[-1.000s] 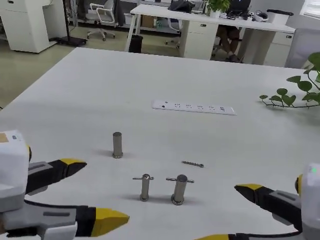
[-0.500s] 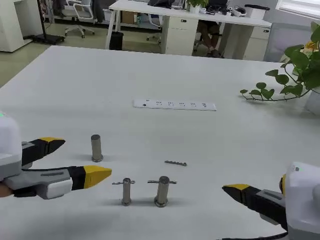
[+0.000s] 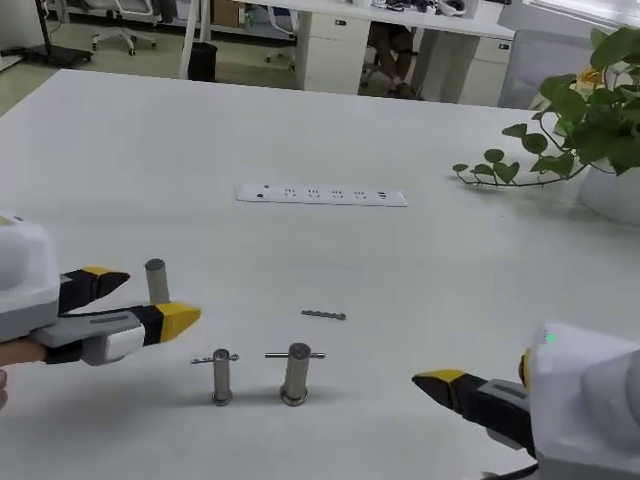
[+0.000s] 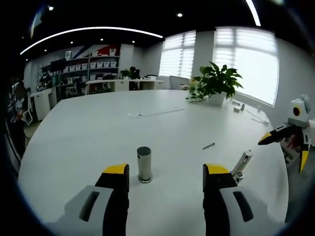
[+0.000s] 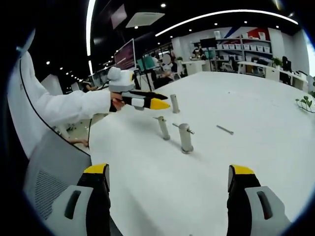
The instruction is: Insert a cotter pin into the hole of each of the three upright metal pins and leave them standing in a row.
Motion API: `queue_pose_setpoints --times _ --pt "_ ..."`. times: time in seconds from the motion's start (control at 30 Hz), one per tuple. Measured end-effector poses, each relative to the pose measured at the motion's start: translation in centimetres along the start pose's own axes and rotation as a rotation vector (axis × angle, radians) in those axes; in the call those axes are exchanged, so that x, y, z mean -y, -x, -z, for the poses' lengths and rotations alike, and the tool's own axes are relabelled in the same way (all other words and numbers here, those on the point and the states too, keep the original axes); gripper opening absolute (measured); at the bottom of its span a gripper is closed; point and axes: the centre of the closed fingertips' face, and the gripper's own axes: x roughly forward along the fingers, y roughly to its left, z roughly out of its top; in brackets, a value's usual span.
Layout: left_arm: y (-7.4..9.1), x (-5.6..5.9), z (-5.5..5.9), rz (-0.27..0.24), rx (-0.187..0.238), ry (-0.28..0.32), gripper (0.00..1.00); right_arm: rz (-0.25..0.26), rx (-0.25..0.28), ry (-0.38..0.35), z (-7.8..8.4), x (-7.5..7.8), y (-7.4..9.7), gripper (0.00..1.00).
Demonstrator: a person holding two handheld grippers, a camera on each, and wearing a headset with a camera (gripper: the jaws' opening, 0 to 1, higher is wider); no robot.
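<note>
Three metal pins stand on the white table. The bare pin (image 3: 156, 281) is at the left; two pins (image 3: 222, 375) (image 3: 295, 373) nearer me each carry a cotter pin through the top. A loose cotter pin (image 3: 324, 315) lies flat behind them. My left gripper (image 3: 152, 296) is open, and the bare pin (image 4: 143, 163) stands just ahead, between the lines of its jaws, untouched. My right gripper (image 3: 458, 420) is open at the lower right, well short of the pins (image 5: 185, 137) and holding nothing. The right gripper view also takes in the left gripper (image 5: 147, 101).
A white power strip (image 3: 321, 194) lies across the middle of the table. A potted plant (image 3: 590, 110) with trailing stems sits at the far right edge. Desks and chairs stand beyond the table's far edge.
My left gripper has moved forward and right until its open jaws reach the bare pin. The head camera has shifted right. The right gripper has barely moved.
</note>
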Motion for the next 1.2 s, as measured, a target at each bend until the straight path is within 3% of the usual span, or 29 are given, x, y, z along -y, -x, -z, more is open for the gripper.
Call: queue_pose_setpoints --times 0.13,0.33,0.63,0.67,0.93,1.07,1.17,1.2 --pt "-0.6 -0.8 0.4 -0.033 -0.007 0.026 0.42 -0.004 -0.001 -0.009 0.0 -0.1 -0.1 0.99" --pt "-1.5 -1.6 0.7 -0.071 -0.02 0.023 0.34 -0.01 -0.009 -0.018 0.2 0.3 0.0 0.98" --pt "-1.9 -2.0 0.2 -0.088 0.005 0.042 0.15 -0.013 -0.019 -0.019 0.4 0.3 0.1 0.98" --pt "-2.0 -2.4 0.1 -0.108 0.015 0.029 0.14 -0.014 -0.02 -0.021 0.5 0.4 0.1 0.98" --pt "-2.3 -2.5 0.2 -0.105 0.007 0.055 0.11 -0.021 -0.025 -0.017 0.7 0.1 0.3 0.98" --pt "-2.1 -2.6 0.0 -0.128 0.007 -0.001 0.1 -0.026 -0.03 -0.016 0.8 0.0 0.3 0.98" --pt "-2.1 -2.6 0.0 -0.129 0.009 0.055 0.1 -0.038 -0.037 -0.014 0.9 -0.3 0.0 0.98" --pt "-2.1 -2.7 0.0 -0.136 0.003 0.043 0.09 -0.04 -0.041 -0.008 1.0 -0.4 0.0 0.98"
